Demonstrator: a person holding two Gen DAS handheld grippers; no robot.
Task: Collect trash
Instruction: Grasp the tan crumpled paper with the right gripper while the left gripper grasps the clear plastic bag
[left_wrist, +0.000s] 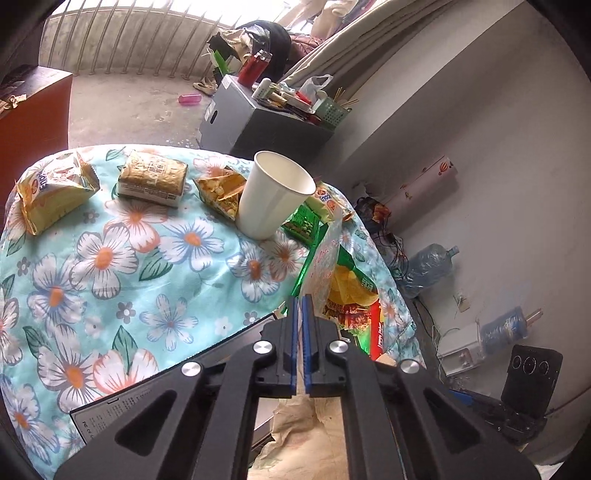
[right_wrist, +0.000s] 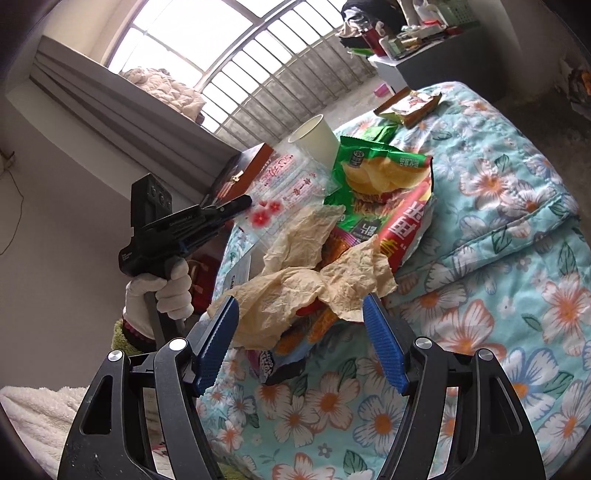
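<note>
- The left gripper (left_wrist: 300, 301) is clamped tight on the edge of a clear plastic bag (right_wrist: 280, 188) at lower centre.
- The right gripper (right_wrist: 300, 314) stands wide; crumpled brown paper (right_wrist: 314, 291) and snack wrappers (right_wrist: 380, 184) lie between its blue pads, untouched.
- A white paper cup (left_wrist: 271, 194) stands mid-frame on the floral cloth (left_wrist: 110, 266).

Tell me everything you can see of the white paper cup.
The white paper cup is a plain, tapered cup with a rolled rim and no print, and it looks like thin paper. It stands upright on the floral cloth, mouth open, and what shows of its inside looks empty. A torn yellow snack wrapper lies against its base on one side, a green packet on the other. In the right wrist view a clear printed plastic bag partly overlaps it. Neither gripper touches it.
</note>
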